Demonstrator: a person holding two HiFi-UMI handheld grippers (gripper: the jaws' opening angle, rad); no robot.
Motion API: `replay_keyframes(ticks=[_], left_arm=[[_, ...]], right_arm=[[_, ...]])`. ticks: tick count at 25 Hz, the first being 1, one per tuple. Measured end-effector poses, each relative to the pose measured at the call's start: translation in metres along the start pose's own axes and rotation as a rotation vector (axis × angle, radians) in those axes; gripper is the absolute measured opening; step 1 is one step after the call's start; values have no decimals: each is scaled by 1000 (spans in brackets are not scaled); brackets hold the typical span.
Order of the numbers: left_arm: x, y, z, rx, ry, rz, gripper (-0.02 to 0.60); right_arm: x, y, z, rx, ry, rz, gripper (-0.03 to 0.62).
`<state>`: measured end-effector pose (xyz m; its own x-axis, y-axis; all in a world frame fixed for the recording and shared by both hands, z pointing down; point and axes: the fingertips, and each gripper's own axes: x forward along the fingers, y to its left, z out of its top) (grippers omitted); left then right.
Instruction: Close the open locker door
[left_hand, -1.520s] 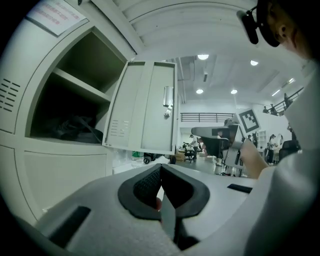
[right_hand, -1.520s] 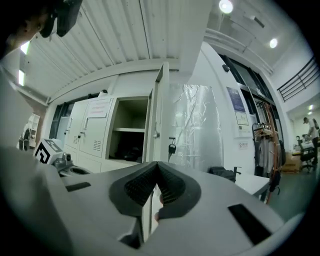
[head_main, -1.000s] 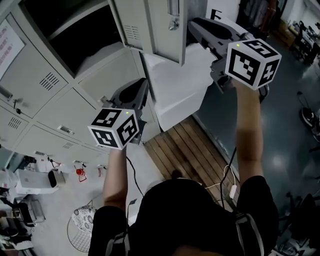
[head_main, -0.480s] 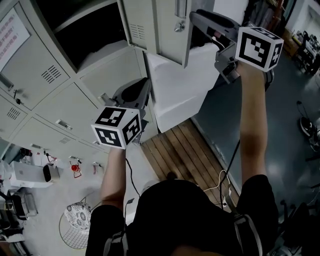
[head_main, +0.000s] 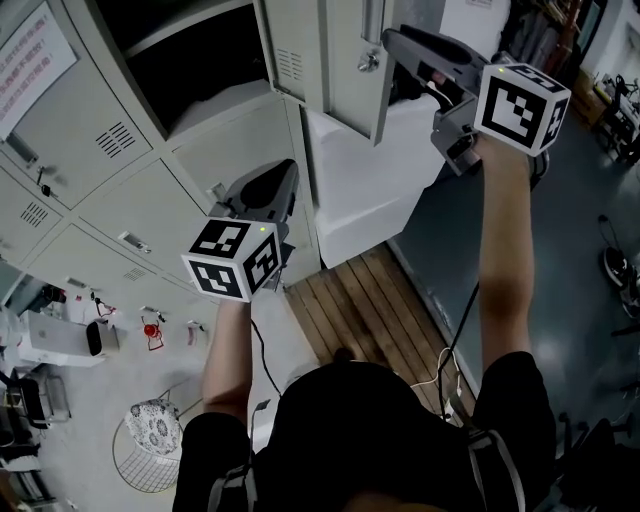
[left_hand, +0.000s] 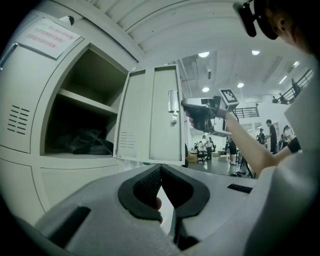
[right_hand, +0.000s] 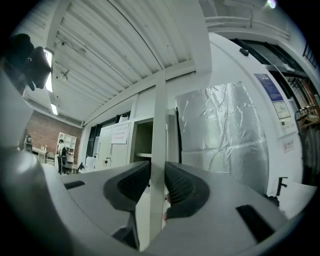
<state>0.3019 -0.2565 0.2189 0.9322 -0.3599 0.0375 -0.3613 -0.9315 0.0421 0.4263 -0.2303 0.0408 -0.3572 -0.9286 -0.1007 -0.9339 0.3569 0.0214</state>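
The grey locker door (head_main: 335, 60) stands swung out from its open compartment (head_main: 190, 60), a small lock (head_main: 368, 62) near its free edge. My right gripper (head_main: 397, 48) is at that free edge. In the right gripper view the door's edge (right_hand: 159, 115) runs up between the jaws of the right gripper (right_hand: 157, 174), which are closing, both pads against the metal. My left gripper (head_main: 284, 172) hangs lower, in front of the closed lockers, and is shut and empty (left_hand: 161, 172). From the left gripper view the door (left_hand: 152, 115) faces me with the right gripper (left_hand: 189, 106) beside it.
Closed grey lockers (head_main: 90, 170) fill the left. A white wrapped block (head_main: 370, 180) stands on a wooden pallet (head_main: 370, 300) just under the open door. A wire basket (head_main: 150, 455) sits on the floor at lower left. People stand far off (left_hand: 270, 132).
My right gripper has risen a little and moved closer to the door's free edge. The left gripper has hardly moved.
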Motion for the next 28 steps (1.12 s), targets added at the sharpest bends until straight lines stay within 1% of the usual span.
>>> replay_keyframes(ticks=[5, 8, 12, 17, 28], left_arm=[[-8, 6, -1, -6, -6, 20, 17], [-13, 8, -2, -8, -8, 32, 17], [-19, 11, -4, -12, -9, 47, 17], [-28, 16, -5, -12, -6, 73, 17], [-59, 48, -6, -17, -4, 169, 17]], right_arm=[[8, 25, -1, -22, -3, 65, 98], [9, 33, -4, -33, 8, 69, 100], [13, 47, -4, -51, -7, 106, 100], [20, 67, -5, -57, -21, 176, 88], [58, 113, -9, -76, -18, 317, 67]])
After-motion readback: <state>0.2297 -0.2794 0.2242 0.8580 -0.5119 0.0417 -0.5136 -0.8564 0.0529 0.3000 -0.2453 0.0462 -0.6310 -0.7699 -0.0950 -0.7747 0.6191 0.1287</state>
